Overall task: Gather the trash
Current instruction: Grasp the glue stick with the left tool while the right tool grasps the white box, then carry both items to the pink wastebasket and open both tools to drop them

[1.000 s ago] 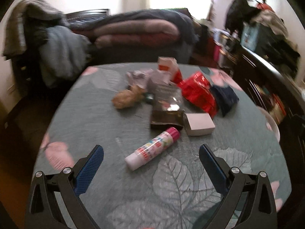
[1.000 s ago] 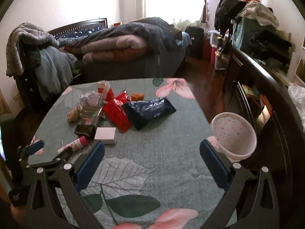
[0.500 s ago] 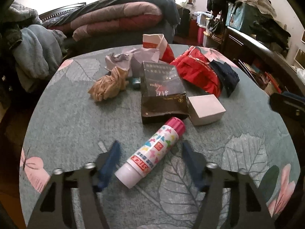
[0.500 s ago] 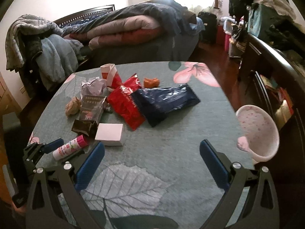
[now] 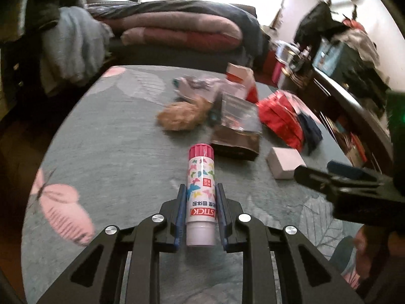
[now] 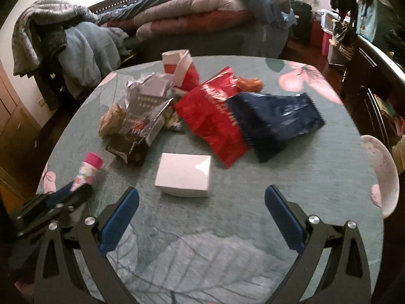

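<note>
Two views, left wrist first. I'm seeing my left gripper at lower centre, its jaws having just been closing and now clamping a glue stick between the blue pads. The stick is pointing away up the frame, pink cap at the far end, white base nearest the camera. Above it, at frame centre, trash is lying in a cluster on the teal floral tablecloth: a brown crumpled wad, a dark shiny packet, a red wrapper, a white box right of centre. The right gripper is poking in from the right edge, blurred.

Right wrist view: my right gripper is sitting at the bottom with jaws spread wide, gripping nothing. The white box is lying just beyond and between the fingertips, not touching them. Above it the red wrapper is overlapping a navy bag, upper centre. The dark packet is lying left of centre. At lower left the left gripper is holding the glue stick. A pink-spotted basket is showing at the right edge, beside the table.
</note>
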